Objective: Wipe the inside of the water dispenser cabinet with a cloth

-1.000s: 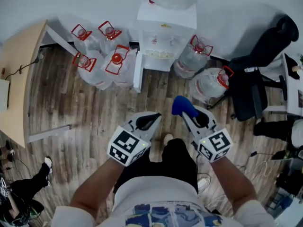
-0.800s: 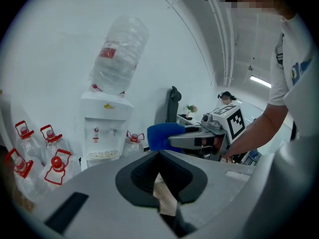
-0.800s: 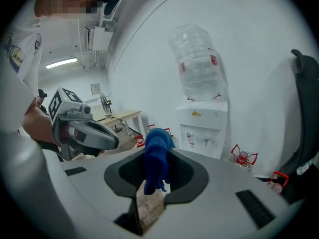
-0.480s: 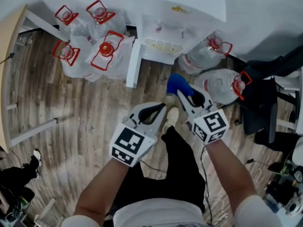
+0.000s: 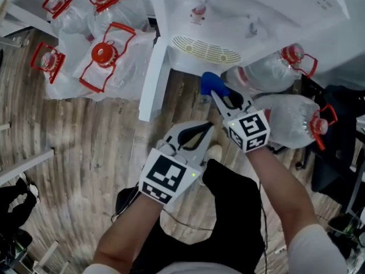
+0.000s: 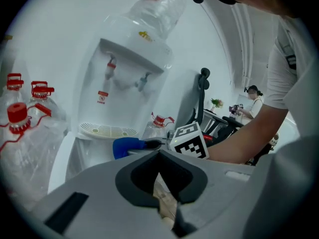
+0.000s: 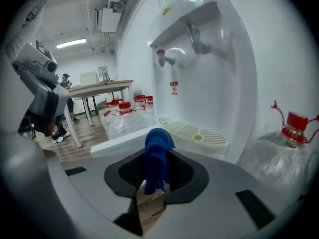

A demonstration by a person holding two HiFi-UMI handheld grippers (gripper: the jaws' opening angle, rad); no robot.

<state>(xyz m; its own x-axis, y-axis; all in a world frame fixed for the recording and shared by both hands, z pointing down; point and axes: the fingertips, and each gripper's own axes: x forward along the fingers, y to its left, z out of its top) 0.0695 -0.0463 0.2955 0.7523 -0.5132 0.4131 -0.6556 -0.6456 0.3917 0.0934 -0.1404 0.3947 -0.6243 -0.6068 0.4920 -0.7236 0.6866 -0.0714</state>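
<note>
The white water dispenser point(image 5: 239, 16) stands at the top of the head view, its drip tray point(image 5: 206, 49) facing me. Its lower cabinet door point(image 5: 153, 79) hangs open to the left. My right gripper point(image 5: 215, 91) is shut on a blue cloth point(image 5: 210, 83), just below the drip tray at the cabinet's front. In the right gripper view the cloth point(image 7: 157, 158) stands bunched between the jaws, with the tray point(image 7: 192, 131) behind it. My left gripper point(image 5: 204, 129) is shut and empty, lower and left of the right one. The cabinet's inside is hidden.
Several large water bottles with red caps point(image 5: 108, 56) crowd the floor left of the dispenser, and two more point(image 5: 285, 119) lie at its right. A dark office chair point(image 5: 342, 147) stands far right. A cable point(image 5: 131, 201) runs over the wooden floor by my legs.
I have come much closer to the dispenser, which now fills the top of the head view. Both grippers moved forward; the right one carried the cloth up to the cabinet front.
</note>
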